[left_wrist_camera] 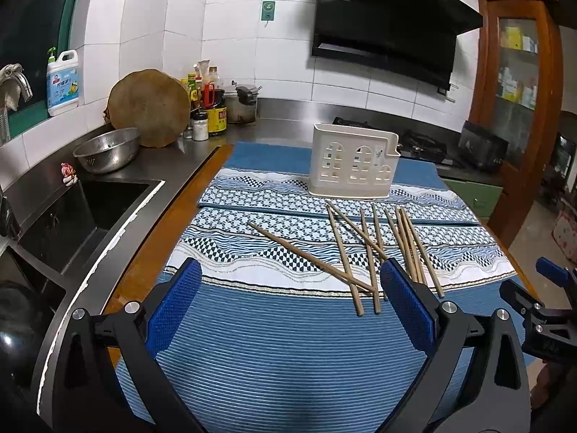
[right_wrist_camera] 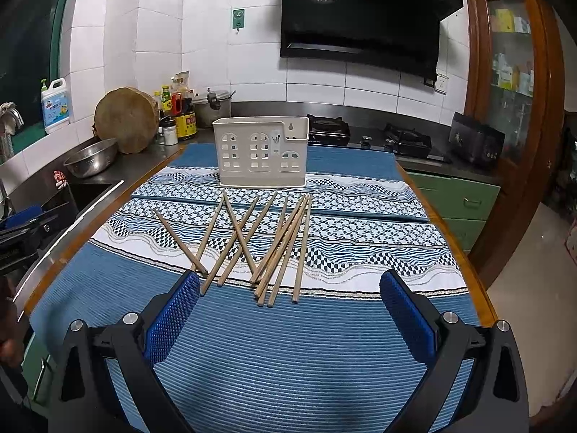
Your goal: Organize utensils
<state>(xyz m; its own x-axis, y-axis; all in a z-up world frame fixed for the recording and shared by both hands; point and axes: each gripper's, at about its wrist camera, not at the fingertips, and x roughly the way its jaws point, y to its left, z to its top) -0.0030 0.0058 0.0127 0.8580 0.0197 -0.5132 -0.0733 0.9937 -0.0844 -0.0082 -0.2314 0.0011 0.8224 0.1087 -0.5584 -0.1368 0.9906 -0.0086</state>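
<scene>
Several wooden chopsticks [left_wrist_camera: 364,249] lie loose and crossed on a blue patterned cloth [left_wrist_camera: 274,353]; they also show in the right wrist view [right_wrist_camera: 252,241]. A white plastic utensil holder [left_wrist_camera: 353,160] stands upright behind them, also in the right wrist view [right_wrist_camera: 261,151]. My left gripper [left_wrist_camera: 290,296] is open and empty, above the cloth just short of the chopsticks' near ends. My right gripper [right_wrist_camera: 290,303] is open and empty, also just short of the near ends. The right gripper shows at the left view's right edge [left_wrist_camera: 551,288].
A sink [left_wrist_camera: 90,213] lies to the left, with a steel colander [left_wrist_camera: 108,149], a round wooden board [left_wrist_camera: 149,106] and bottles [left_wrist_camera: 209,104] behind it. A gas stove [right_wrist_camera: 371,135] and range hood [right_wrist_camera: 364,18] are at the back right. The table edge [right_wrist_camera: 476,270] runs along the right.
</scene>
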